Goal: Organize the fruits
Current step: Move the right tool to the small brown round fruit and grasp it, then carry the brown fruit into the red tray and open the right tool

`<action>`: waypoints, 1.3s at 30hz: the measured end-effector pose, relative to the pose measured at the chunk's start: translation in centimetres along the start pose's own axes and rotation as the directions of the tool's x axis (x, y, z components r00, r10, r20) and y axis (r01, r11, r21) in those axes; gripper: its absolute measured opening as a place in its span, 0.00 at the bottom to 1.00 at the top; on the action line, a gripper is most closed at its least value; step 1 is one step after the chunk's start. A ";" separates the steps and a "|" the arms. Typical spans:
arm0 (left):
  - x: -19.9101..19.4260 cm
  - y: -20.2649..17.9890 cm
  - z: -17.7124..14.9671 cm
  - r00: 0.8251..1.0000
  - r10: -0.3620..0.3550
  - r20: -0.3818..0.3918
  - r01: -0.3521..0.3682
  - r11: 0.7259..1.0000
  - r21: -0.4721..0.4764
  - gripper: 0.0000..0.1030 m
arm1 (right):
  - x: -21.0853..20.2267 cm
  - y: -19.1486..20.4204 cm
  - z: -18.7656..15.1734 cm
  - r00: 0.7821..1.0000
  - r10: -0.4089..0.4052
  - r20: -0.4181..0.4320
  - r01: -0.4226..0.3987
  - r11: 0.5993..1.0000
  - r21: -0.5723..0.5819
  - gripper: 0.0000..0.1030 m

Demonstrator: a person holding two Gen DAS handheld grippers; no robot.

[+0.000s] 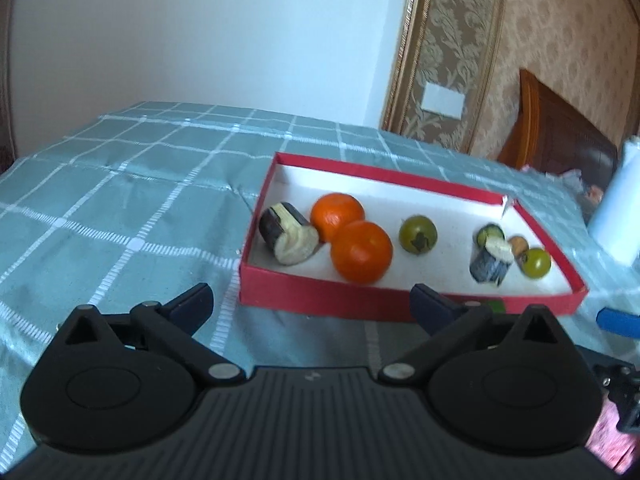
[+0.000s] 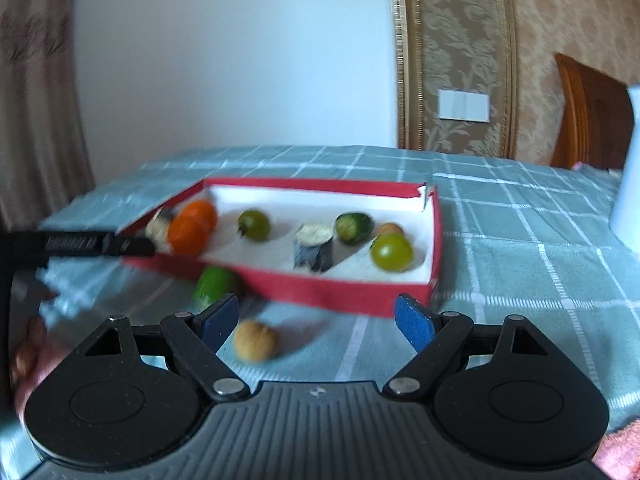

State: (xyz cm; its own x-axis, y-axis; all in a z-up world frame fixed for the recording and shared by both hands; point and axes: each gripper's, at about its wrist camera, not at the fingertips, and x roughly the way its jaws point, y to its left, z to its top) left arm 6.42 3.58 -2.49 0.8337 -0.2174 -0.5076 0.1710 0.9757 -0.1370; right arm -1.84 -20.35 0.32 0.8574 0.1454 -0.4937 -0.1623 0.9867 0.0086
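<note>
- The left gripper [image 1: 312,304] has its jaws spread as wide as they go, with nothing between them; only checked tablecloth [image 1: 120,200] lies in the gap.
- Just ahead of that claw stands the near wall of the red box [image 1: 320,294], which runs across most of the gap and past its right finger.
- Left of the left claw the cloth is bare out to the table's far edge, and that is the widest open room.
- Inside the box, ahead of the left claw: an eggplant chunk [image 1: 286,236] at the left end, two oranges [image 1: 360,252] touching each other beside it, a green tomato [image 1: 418,234] past them, then a second eggplant piece [image 1: 490,262], a cucumber stub [image 1: 489,234] and another green tomato [image 1: 535,263] crowded at the right end.
- The right gripper [image 2: 316,320] has its jaws apart and grips nothing.
- A walnut [image 2: 255,339] lies on the cloth between its fingers, nearer the left one; I cannot tell whether it touches that pad.
- A green fruit [image 2: 214,286] lies on the cloth ahead of the right claw's left finger, close against the box's near wall [image 2: 340,294].
- The left gripper's black finger [image 2: 80,244] reaches in from the left, ahead of the right claw, up to the box's left end.
- Right of the right claw the cloth is open; a white container [image 2: 628,184] stands well off at the far right.
</note>
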 end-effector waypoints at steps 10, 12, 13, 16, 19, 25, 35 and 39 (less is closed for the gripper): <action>1.0 0.7 -0.2 0.997 -0.030 -0.069 0.028 0.999 -0.042 1.00 | 1.2 1.8 -0.3 0.999 0.016 -0.050 -0.020 0.997 -0.075 0.65; 0.9 0.7 -0.2 0.997 -0.030 -0.066 0.028 0.999 -0.038 1.00 | 1.5 1.7 -0.2 0.998 0.035 -0.051 -0.038 0.997 -0.065 0.65; 0.9 0.7 -0.2 0.997 -0.029 -0.065 0.027 0.999 -0.033 1.00 | 1.6 1.7 -0.1 0.998 0.037 -0.050 -0.040 0.997 -0.066 0.63; 0.8 0.5 -0.2 0.998 -0.029 -0.063 0.028 0.999 -0.022 1.00 | 2.3 2.0 0.1 0.996 0.052 -0.067 -0.057 0.995 -0.076 0.50; 0.9 0.6 -0.2 0.997 -0.032 -0.068 0.030 0.999 -0.029 1.00 | 2.8 2.5 0.1 0.991 0.086 -0.106 -0.094 0.993 -0.075 0.30; 1.1 0.7 -0.2 0.997 -0.034 -0.074 0.031 0.999 -0.036 1.00 | 2.6 2.5 -0.1 0.993 0.075 -0.096 -0.081 0.995 -0.054 0.27; 1.1 0.8 -0.1 0.996 -0.035 -0.077 0.032 0.999 -0.038 1.00 | 1.9 1.3 0.0 0.998 0.017 -0.057 -0.018 1.000 -0.007 0.27; 1.1 0.8 -0.1 0.996 -0.035 -0.076 0.032 0.999 -0.037 1.00 | 1.9 0.9 0.4 0.999 0.006 -0.051 -0.006 1.000 -0.001 0.27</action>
State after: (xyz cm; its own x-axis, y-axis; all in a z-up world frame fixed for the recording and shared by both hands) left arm 7.43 4.11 -3.26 0.7847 -0.2525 -0.5661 0.1779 0.9666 -0.1846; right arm -0.21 -19.13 -0.28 0.8301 0.1476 -0.5377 -0.1683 0.9857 0.0108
